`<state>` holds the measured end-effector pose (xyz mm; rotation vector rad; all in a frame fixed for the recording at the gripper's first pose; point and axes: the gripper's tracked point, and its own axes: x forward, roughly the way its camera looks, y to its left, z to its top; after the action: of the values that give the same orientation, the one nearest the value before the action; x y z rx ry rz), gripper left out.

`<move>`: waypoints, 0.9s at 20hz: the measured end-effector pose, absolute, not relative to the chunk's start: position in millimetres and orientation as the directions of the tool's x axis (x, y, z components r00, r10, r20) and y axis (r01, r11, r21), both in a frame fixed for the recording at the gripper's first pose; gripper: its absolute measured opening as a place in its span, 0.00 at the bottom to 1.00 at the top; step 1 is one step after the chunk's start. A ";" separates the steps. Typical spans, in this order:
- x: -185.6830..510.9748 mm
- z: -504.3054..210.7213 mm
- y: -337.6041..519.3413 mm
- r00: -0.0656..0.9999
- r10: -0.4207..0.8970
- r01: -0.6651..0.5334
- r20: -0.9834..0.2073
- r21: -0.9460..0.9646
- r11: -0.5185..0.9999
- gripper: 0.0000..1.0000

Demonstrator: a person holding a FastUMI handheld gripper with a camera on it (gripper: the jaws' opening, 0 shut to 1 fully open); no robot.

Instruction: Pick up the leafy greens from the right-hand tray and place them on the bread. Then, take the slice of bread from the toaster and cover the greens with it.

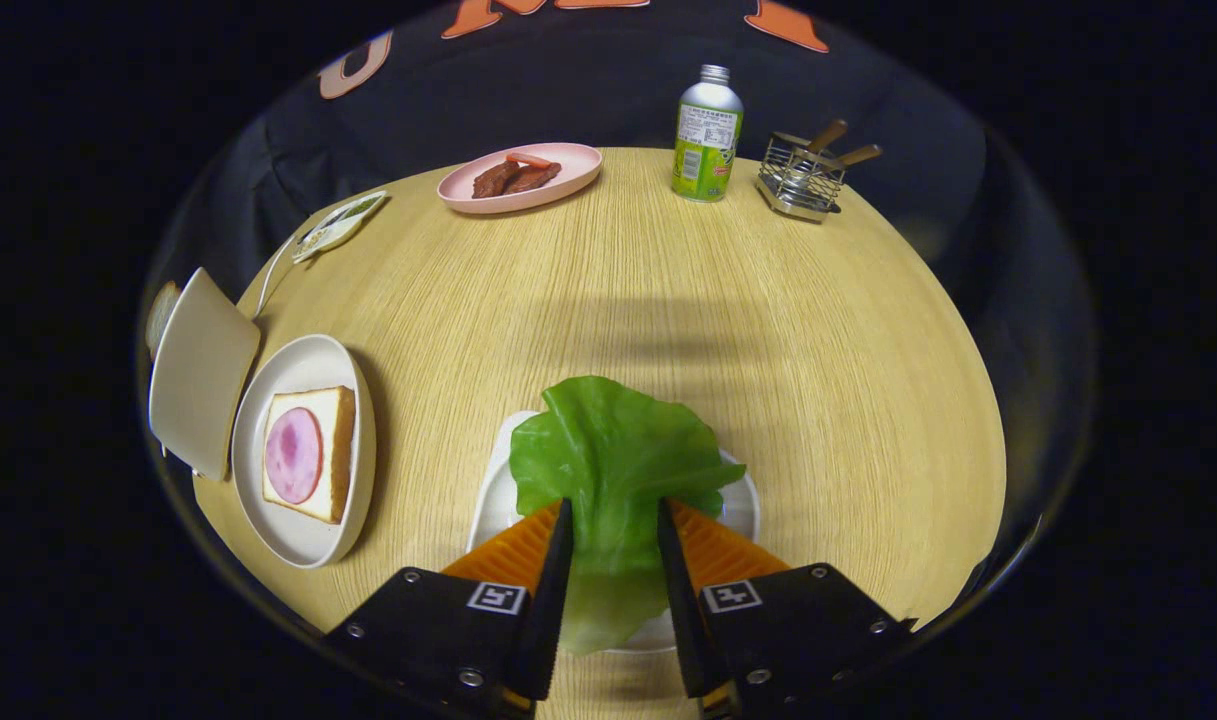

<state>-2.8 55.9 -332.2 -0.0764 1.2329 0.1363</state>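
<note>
A green lettuce leaf point(613, 455) lies over a small white tray point(493, 500) just ahead of me. My gripper point(613, 515) straddles the leaf's near part, and both fingers press against its sides, so it is shut on the leaf. The leaf's far edge spreads out past the fingertips and over the tray's far rim. To the left stands a white oval plate point(298, 545) holding a slice of bread point(338, 450) topped with a round pink ham slice point(293, 455). Beyond that plate sits a beige toaster point(203, 370), with a bread slice point(161, 315) peeking out behind it.
At the far side of the round wooden table point(768, 330) are a pink plate point(568, 175) with brown meat pieces, a green-labelled bottle point(708, 135) and a wire holder point(798, 180) with wooden-handled utensils. A small packet point(338, 225) lies at the far left edge.
</note>
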 end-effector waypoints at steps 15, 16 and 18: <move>7.8 -280.9 88.6 0.426 0.223 -0.102 -0.877 0.198 0.975 0.08; 8.0 -274.9 96.1 0.432 0.242 -0.120 -0.869 0.211 0.970 0.08; 7.7 -264.1 117.2 0.438 0.284 -0.167 -0.853 0.233 0.958 0.08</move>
<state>7.7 117.2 -264.1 0.1201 1.0826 0.2811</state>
